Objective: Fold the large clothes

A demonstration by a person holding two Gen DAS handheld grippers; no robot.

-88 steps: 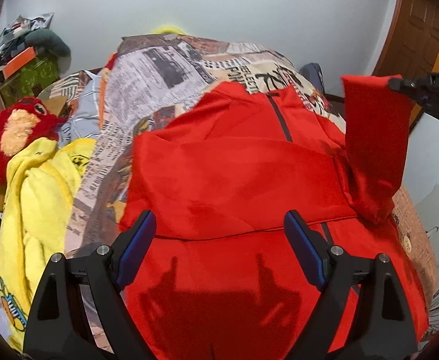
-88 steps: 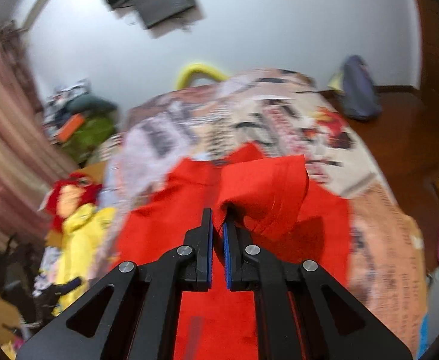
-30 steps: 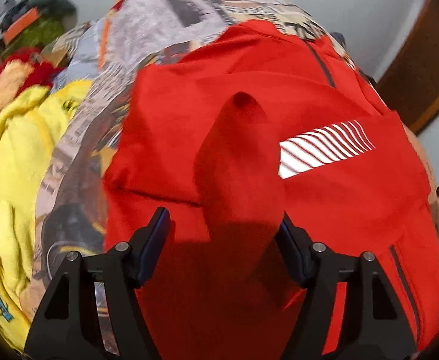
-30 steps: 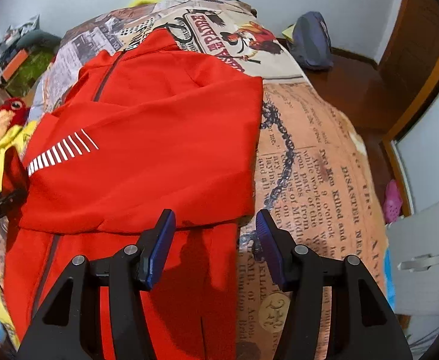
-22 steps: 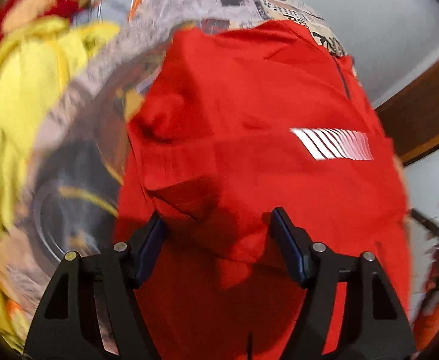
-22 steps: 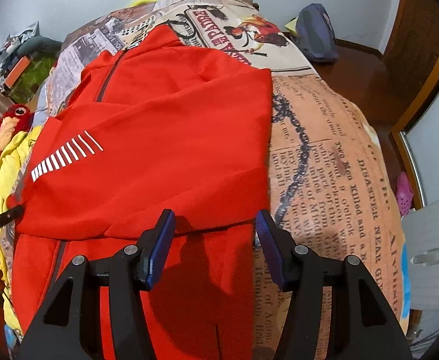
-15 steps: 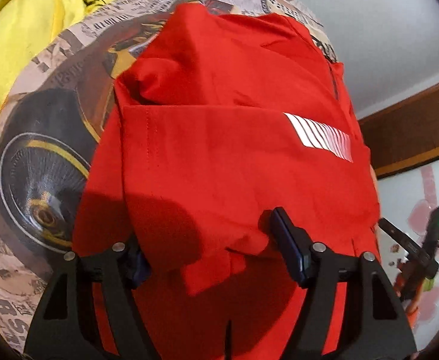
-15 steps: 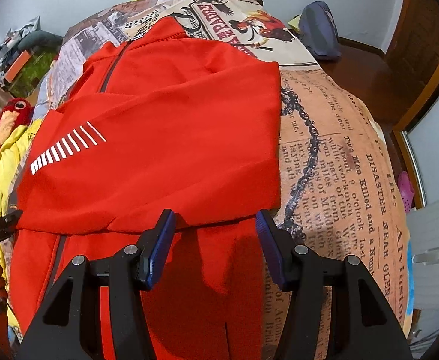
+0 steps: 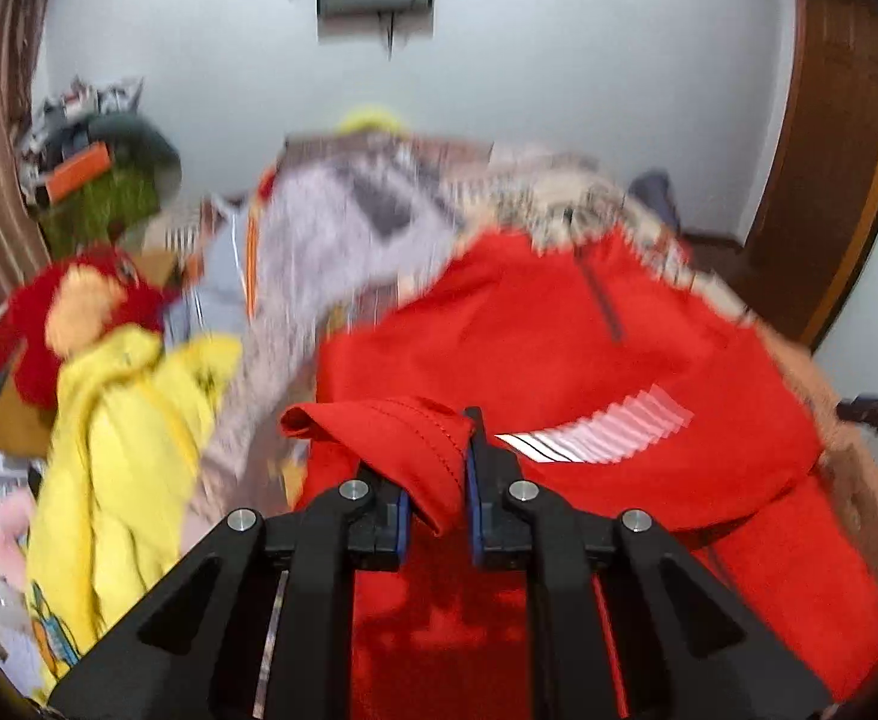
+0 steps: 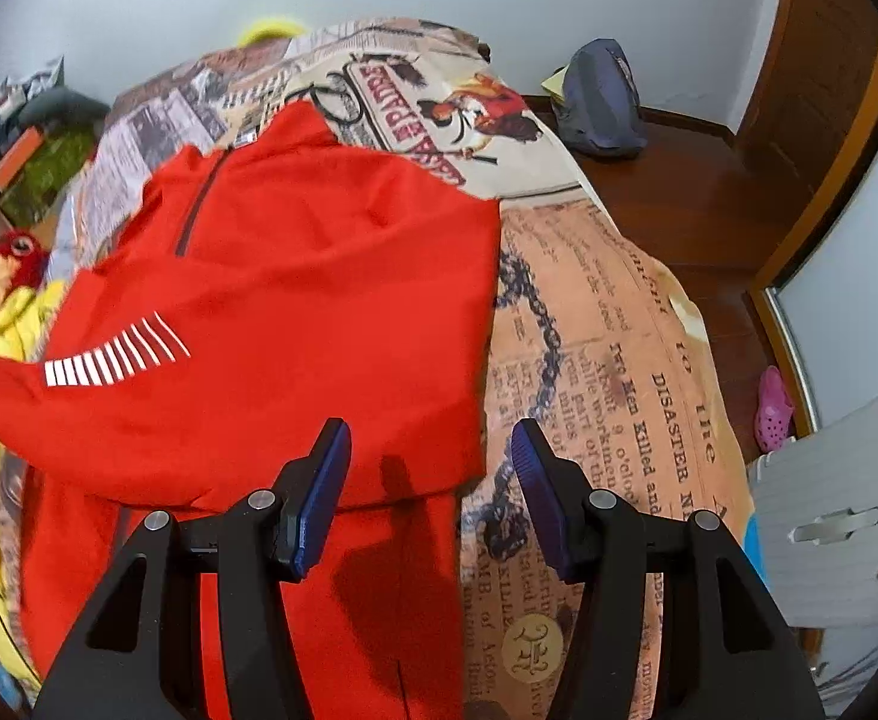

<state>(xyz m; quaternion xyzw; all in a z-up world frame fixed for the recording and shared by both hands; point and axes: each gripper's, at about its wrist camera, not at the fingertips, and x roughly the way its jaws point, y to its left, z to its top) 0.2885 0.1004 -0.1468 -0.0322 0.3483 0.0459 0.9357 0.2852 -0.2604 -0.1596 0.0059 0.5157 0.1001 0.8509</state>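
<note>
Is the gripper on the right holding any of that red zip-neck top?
No: the right gripper stands open above the red zip-neck top, its blue pads apart with no cloth pinched between them.

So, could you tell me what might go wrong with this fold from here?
1. The left gripper is closing on only a small bunch of the red top's cuff; it could slip out.
2. Pulling that sleeve may drag the folded layers askew, since the open right gripper pins nothing.
3. The yellow garment lies beside the top and could snag.
</note>
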